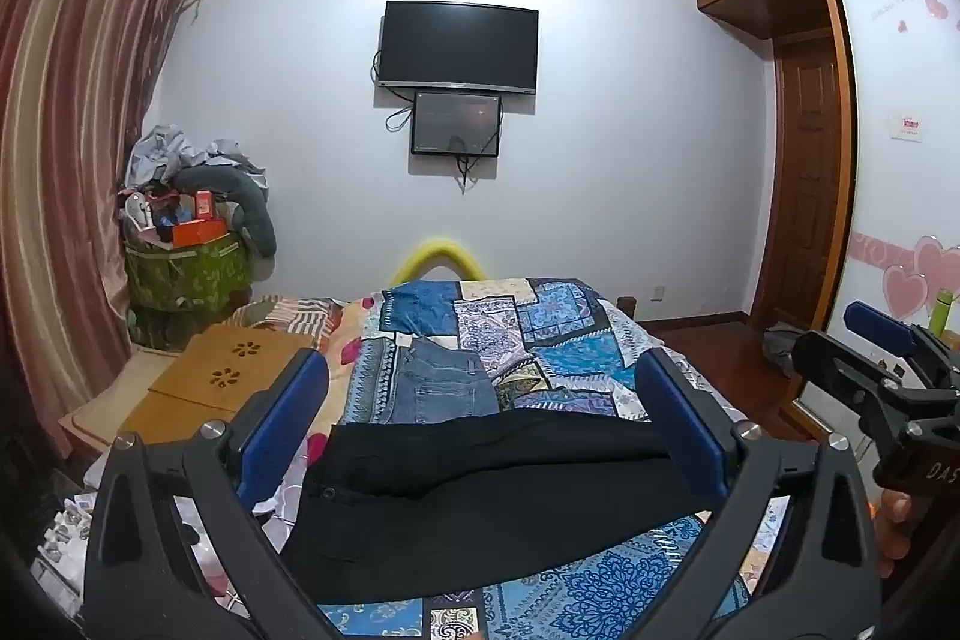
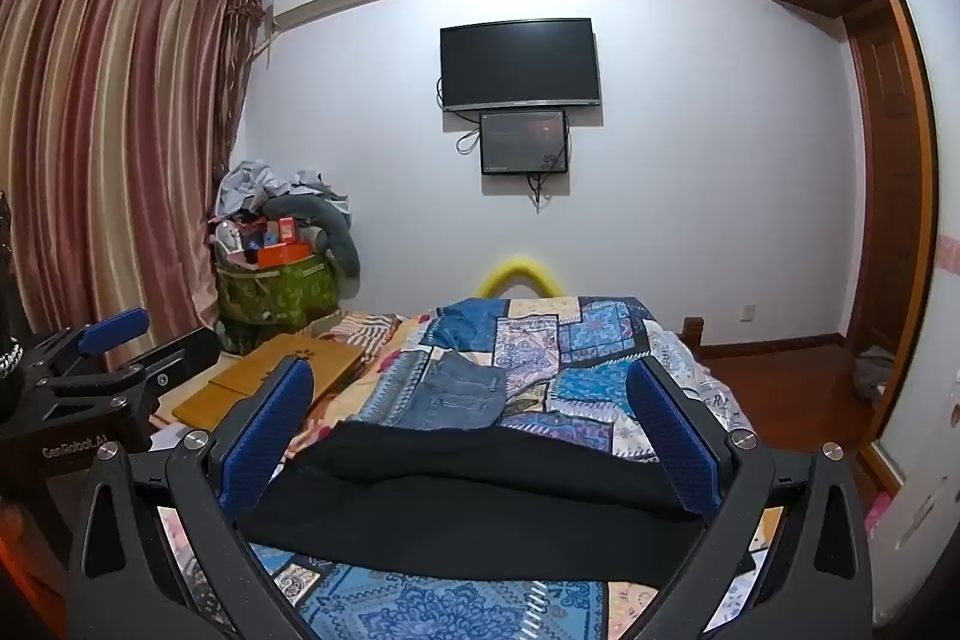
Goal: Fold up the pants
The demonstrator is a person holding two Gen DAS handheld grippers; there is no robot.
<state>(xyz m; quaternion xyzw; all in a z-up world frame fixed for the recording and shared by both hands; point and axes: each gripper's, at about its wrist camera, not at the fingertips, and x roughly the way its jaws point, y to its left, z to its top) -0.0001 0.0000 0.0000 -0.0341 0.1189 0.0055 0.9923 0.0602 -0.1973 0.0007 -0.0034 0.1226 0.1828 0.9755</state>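
Observation:
Black pants (image 1: 480, 496) lie across the near part of the bed, folded over lengthwise, waistband and button to the left. They also show in the right wrist view (image 2: 486, 502). My left gripper (image 1: 480, 406) is open and hovers above them, blue pads wide apart. My right gripper (image 2: 474, 412) is open too and holds nothing, above the same pants. Each gripper shows at the edge of the other's view: the right one (image 1: 882, 358) and the left one (image 2: 120, 346).
Folded blue jeans (image 1: 441, 388) and another blue garment (image 1: 420, 310) lie farther back on the patchwork bedspread (image 1: 558, 340). A wooden lap table (image 1: 234, 370) sits at the bed's left. A green bag of clutter (image 1: 186, 274) stands by the curtain. A wardrobe (image 1: 888, 160) is at right.

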